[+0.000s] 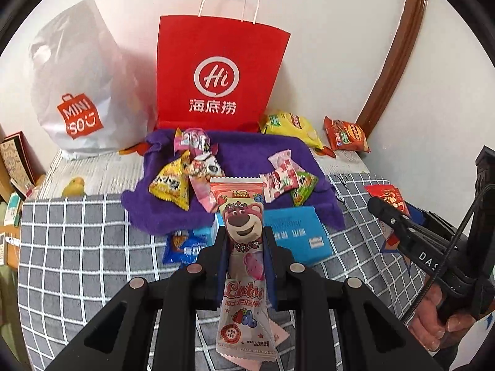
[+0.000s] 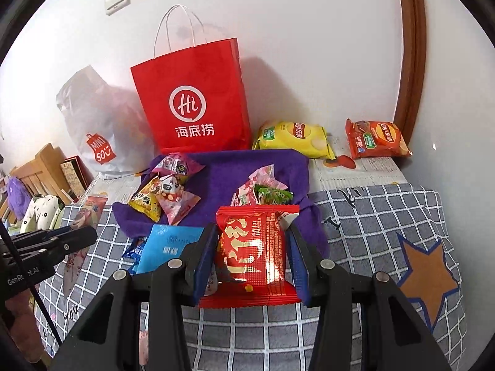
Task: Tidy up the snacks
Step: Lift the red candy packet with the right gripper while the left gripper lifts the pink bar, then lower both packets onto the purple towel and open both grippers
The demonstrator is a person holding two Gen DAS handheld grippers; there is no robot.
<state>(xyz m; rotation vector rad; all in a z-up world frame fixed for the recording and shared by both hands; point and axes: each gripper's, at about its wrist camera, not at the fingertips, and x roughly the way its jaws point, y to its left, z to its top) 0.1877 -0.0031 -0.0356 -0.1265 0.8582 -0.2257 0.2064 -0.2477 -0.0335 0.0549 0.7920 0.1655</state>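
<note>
My left gripper (image 1: 244,232) is shut on a long pink bear-print snack packet (image 1: 244,216), held upright above the checked blanket (image 1: 77,247). My right gripper (image 2: 252,232) is shut on a red foil snack packet (image 2: 252,247), also lifted over the bed; in the left wrist view the right gripper (image 1: 376,205) shows at the right edge with that red packet (image 1: 386,196). Ahead lies a purple cloth (image 1: 241,151) with several small snack packets in two piles (image 1: 185,170) (image 1: 284,176). A red paper bag (image 1: 219,74) stands upright behind it against the wall.
A white plastic shopping bag (image 1: 77,86) sits left of the red bag. A yellow chip bag (image 2: 294,137) and an orange-red chip bag (image 2: 376,139) lie at the back right. A blue flat packet (image 1: 294,235) and a blue snack (image 1: 182,247) lie at the cloth's near edge.
</note>
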